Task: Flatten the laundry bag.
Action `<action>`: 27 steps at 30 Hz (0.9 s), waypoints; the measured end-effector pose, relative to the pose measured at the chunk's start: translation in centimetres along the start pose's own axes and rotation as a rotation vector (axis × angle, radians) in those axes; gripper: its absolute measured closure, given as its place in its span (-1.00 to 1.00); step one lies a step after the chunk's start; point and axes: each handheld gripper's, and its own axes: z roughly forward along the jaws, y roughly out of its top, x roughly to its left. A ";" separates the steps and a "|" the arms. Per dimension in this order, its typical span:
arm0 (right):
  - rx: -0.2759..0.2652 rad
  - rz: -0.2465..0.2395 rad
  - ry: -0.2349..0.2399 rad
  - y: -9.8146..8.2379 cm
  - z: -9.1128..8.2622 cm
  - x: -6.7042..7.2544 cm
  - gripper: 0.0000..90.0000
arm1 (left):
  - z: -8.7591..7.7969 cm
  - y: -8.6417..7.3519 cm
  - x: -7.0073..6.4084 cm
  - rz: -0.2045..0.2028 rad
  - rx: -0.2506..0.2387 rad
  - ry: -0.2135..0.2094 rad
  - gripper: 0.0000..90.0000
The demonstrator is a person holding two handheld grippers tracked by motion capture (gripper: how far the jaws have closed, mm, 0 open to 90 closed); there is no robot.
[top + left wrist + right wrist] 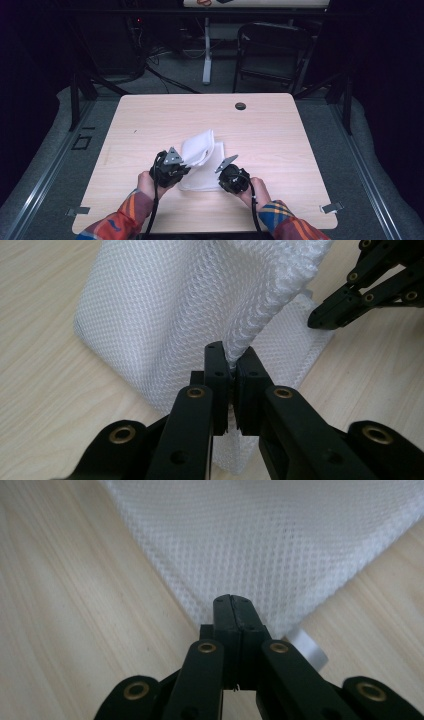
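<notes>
A white mesh cloth [202, 155] lies partly folded in the middle of the wooden table [280, 130]. My left gripper [186, 164] is shut on a raised fold of it; in the left gripper view the bunched mesh [165, 305] rises from between the closed jaws of that gripper [232, 365]. My right gripper [221, 175] is shut at the cloth's near right corner. In the right gripper view its jaws [234, 602] meet over the cloth's [280, 535] corner, hiding it, with no mesh showing between them. The right gripper [320, 317] is also seen at the cloth's edge.
A small white tag [309, 649] pokes out beside the right jaws. A dark round grommet [240, 106] sits near the table's far edge. A black chair [272, 50] and a white table leg [207, 55] stand beyond. Bare wood surrounds the cloth.
</notes>
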 end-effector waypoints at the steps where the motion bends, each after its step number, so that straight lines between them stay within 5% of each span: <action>1: 0.004 -0.006 -0.010 0.1 0.3 0.0 1.00 | 0.0 0.0 0.0 0.001 0.001 0.000 0.91; 19: 0.043 0.009 -0.026 0.2 0.9 -0.1 1.00 | -1.1 -0.7 1.0 -0.061 0.000 0.030 0.89; 27: 0.054 0.018 -0.024 0.0 0.7 -0.4 1.00 | -1.9 -1.7 2.1 -0.111 0.040 0.073 0.89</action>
